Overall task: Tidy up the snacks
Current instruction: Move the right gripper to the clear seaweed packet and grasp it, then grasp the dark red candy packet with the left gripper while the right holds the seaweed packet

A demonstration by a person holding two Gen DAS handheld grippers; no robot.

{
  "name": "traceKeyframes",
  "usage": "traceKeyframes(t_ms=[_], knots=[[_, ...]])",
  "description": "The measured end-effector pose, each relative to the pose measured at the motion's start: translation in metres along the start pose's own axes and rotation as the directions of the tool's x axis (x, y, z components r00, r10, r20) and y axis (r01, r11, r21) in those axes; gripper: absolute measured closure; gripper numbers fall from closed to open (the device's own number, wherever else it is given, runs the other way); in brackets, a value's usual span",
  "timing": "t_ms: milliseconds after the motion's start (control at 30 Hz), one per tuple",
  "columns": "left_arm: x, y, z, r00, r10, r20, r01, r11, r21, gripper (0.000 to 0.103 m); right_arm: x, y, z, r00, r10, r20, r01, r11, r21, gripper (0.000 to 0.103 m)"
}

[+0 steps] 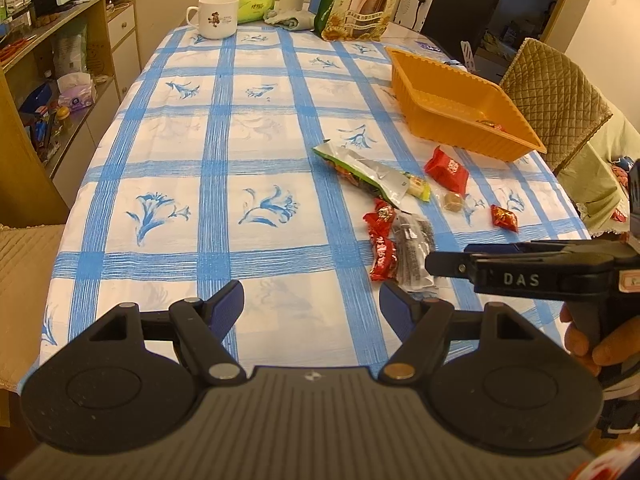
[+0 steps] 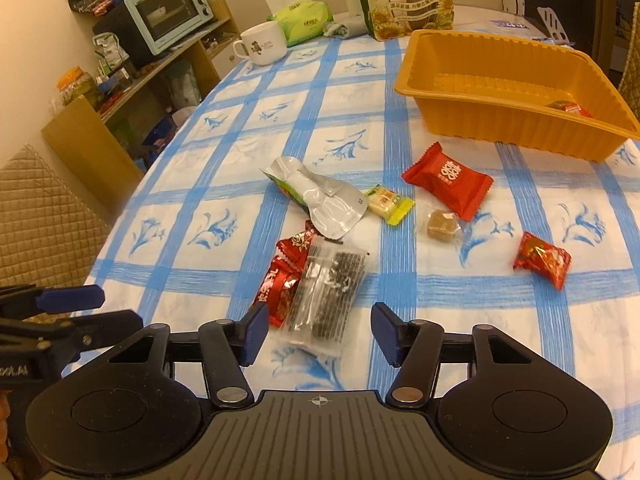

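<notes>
Several wrapped snacks loose on cloth, orange tray nr empty

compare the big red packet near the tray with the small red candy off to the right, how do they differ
The big red packet is plain matte red with white print; the small red candy is shiny foil with a busy pattern. The packet is clearly larger and pillow-shaped, while the candy is small and crinkled. The packet lies close to the orange tray; the candy lies farther from it, apart from the other snacks. Both are red, sealed, and lying loose on the tablecloth.
</notes>
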State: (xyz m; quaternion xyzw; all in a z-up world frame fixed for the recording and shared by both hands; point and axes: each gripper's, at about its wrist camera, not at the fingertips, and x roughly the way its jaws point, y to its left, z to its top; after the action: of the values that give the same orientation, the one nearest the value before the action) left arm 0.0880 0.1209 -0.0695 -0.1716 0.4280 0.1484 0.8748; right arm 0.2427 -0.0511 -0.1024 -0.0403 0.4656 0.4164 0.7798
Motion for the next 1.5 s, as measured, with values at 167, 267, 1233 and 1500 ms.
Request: traceKeyframes(t_ms=[167,267,1233,1500], knots=[[0.003,0.004,0.0,1.0,0.005,-0.001,-0.005,1.0,-0.008,0.031,0.017,0.002,0.005,1.0,-0.018,-0.014,0.018,1.0,-0.007,0.054],[0.004,0.006,-0.001,1.0,0.007,-0.003,-0.007,1.0,-0.012,0.031,0.027,0.004,0.008,0.999,-0.036,-0.02,0.036,0.999,-0.013,0.056],[0.059,-0.043,0.01,0.997,-0.077,-0.017,0.079,0.988,0.132,0.05,-0.019,-0.045,0.012,0.996,-0.063,0.063,0.058,0.995,0.078,0.065],[0.091,-0.064,0.018,0.997,-0.063,-0.045,0.07,0.98,0.187,0.067,-0.046,-0.077,0.006,0.99,-0.108,0.088,0.094,0.985,0.148,0.065]])
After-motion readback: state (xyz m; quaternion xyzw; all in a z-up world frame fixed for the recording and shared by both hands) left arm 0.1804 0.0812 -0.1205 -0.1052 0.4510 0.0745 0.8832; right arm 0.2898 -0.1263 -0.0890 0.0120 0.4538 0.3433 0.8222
